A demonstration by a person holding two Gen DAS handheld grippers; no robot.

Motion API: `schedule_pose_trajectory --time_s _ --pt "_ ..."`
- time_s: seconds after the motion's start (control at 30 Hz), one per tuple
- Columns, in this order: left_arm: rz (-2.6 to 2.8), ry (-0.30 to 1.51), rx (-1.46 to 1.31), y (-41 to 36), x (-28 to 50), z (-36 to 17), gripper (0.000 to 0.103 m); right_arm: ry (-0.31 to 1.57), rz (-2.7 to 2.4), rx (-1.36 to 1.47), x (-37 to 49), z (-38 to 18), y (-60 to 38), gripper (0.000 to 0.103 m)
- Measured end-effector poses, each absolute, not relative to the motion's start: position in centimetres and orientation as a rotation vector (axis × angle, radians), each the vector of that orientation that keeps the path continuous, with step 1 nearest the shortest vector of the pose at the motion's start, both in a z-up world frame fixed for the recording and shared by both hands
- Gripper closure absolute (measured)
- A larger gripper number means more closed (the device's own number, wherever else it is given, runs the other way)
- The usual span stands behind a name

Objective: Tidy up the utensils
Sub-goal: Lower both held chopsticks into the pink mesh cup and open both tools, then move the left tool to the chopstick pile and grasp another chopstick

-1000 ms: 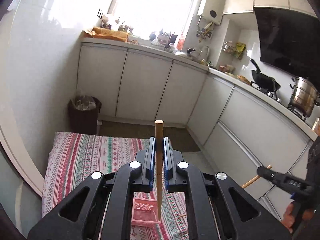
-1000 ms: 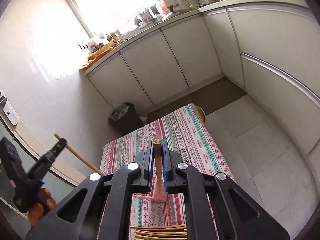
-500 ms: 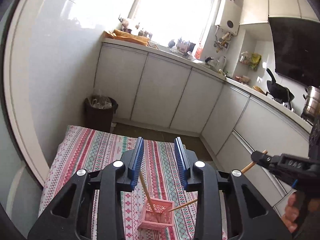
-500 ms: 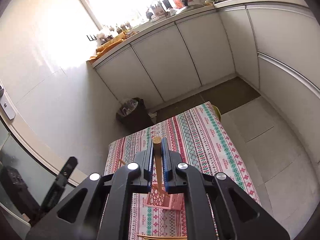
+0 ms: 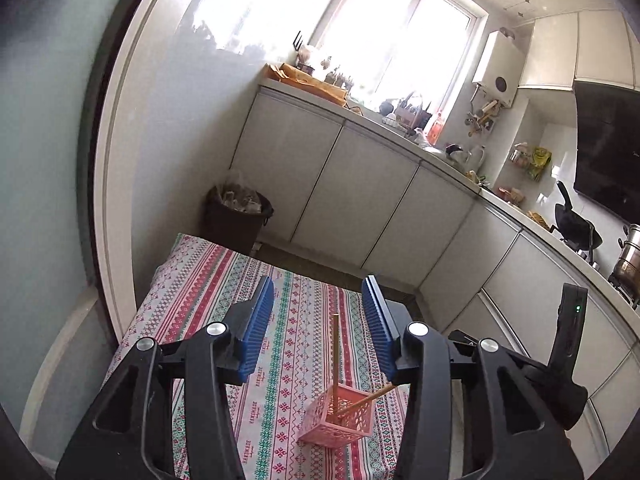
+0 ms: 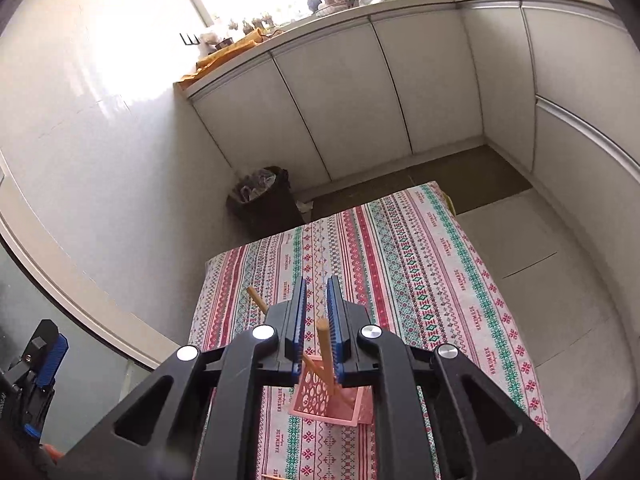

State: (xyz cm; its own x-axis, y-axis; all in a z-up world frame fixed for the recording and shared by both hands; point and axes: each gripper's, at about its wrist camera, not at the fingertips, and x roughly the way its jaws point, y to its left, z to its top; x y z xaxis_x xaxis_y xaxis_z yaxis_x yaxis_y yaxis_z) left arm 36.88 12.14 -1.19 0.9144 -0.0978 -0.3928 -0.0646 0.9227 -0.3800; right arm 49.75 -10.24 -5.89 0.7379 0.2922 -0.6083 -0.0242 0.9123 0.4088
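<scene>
Left wrist view, left gripper: your left gripper (image 5: 318, 326) fills the lower half of the frame, its blue-padded jaws spread wide with nothing between them.
Left wrist view, basket: the pink basket (image 5: 339, 416) sits on the striped tablecloth (image 5: 208, 280) at lower centre, below and between the jaws.
Left wrist view, chopsticks: one chopstick (image 5: 333, 354) stands nearly upright in the basket; a second chopstick (image 5: 366, 399) leans out toward the lower right, its upper end hidden behind your right-hand finger.
Left wrist view, other tool: your right gripper (image 5: 566, 356) shows as a dark body at the right edge; its jaws cannot be read from here.
Left wrist view, surroundings: white cabinets (image 5: 340, 184) run across the middle of the frame, and a dark bin (image 5: 238, 216) stands at centre left beyond the table's far edge.

Right wrist view, right gripper: your right gripper (image 6: 317, 326) sits at lower centre, jaws narrowly parted. A chopstick stands in the gap against the right pad, but you cannot tell whether it is pinched.
Right wrist view, chopsticks: that chopstick (image 6: 325, 350) runs down into the basket; another chopstick (image 6: 256, 300) pokes up at the left of the left finger.
Right wrist view, basket: the pink basket (image 6: 320, 404) lies directly under the jaws on the tablecloth (image 6: 420, 264).
Right wrist view, other tool: your left gripper (image 6: 42, 364) appears at the lower left edge, one blue pad visible.
Right wrist view, surroundings: the bin (image 6: 264, 196) sits at centre, past the table's far end.
</scene>
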Motion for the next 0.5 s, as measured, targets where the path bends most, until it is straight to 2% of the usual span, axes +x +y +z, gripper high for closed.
schedule_pose_trajectory --time_s 0.03,0.07,0.1,0.13,0.17,0.3,0.37,0.5 --pt "-0.016 0.425 -0.394 12.3 36.9 -1.2 0.057 0.727 0.177 0.395 49.7 -6.2 -10.1 0.072" --pt "-0.016 0.429 -0.390 12.5 36.9 -1.2 0.053 0.716 0.174 0.404 49.4 -6.3 -10.2 0.052" --pt "-0.015 0.431 -0.387 12.7 36.8 -1.3 0.050 0.698 0.163 0.415 49.0 -6.2 -10.4 0.039" --pt "-0.020 0.434 -0.385 12.8 36.7 -1.4 0.044 0.677 0.156 0.428 48.5 -6.0 -10.8 0.037" --pt "-0.028 0.437 -0.381 12.7 36.7 -1.4 0.042 0.663 0.151 0.438 48.0 -5.7 -11.1 0.036" --pt "-0.054 0.463 -0.348 12.0 36.8 -1.7 0.038 0.600 0.100 0.467 45.9 -4.6 -12.9 0.017" --pt "-0.066 0.468 -0.332 11.3 36.7 -1.8 0.027 0.581 0.061 0.467 44.7 -4.2 -13.8 0.016" --pt "-0.138 0.504 -0.280 9.7 36.9 -2.3 0.017 0.597 -0.032 0.459 41.7 -4.6 -15.6 0.012"
